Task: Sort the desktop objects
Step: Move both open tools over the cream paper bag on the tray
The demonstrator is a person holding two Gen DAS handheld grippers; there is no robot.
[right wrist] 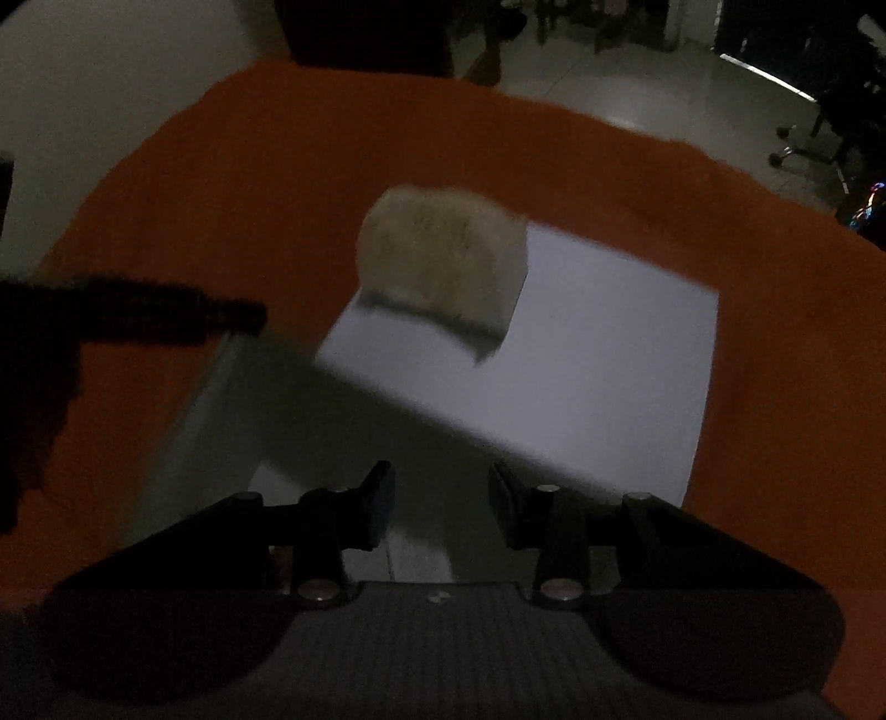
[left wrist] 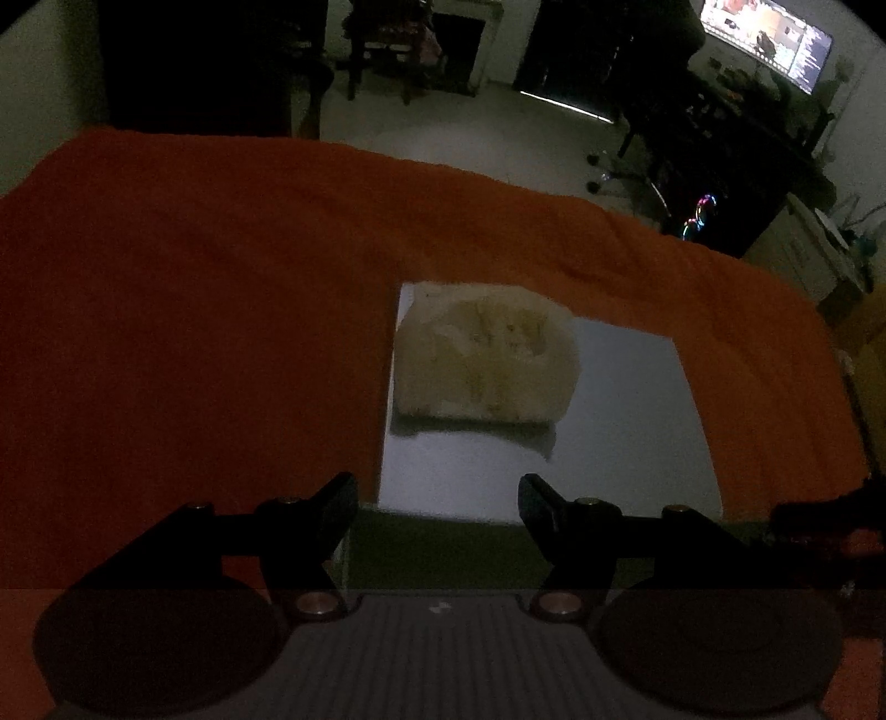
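A cream, fuzzy pouch-like object (left wrist: 484, 357) lies on a pale flat sheet (left wrist: 620, 432) that rests on the orange cloth. My left gripper (left wrist: 437, 504) hovers near the sheet's near edge, open, nothing between its fingers. In the right wrist view the same fuzzy object (right wrist: 440, 266) sits at the far corner of the sheet (right wrist: 609, 360). My right gripper (right wrist: 440, 504) hangs above the sheet's near part, open and empty. The dark tip of the other gripper (right wrist: 166, 310) reaches in from the left.
The orange cloth (left wrist: 194, 304) covers the whole table, wrinkled toward the far right. Beyond its far edge lie a pale floor, dark furniture, a lit monitor (left wrist: 767, 39) and a desk at the right. The room is dim.
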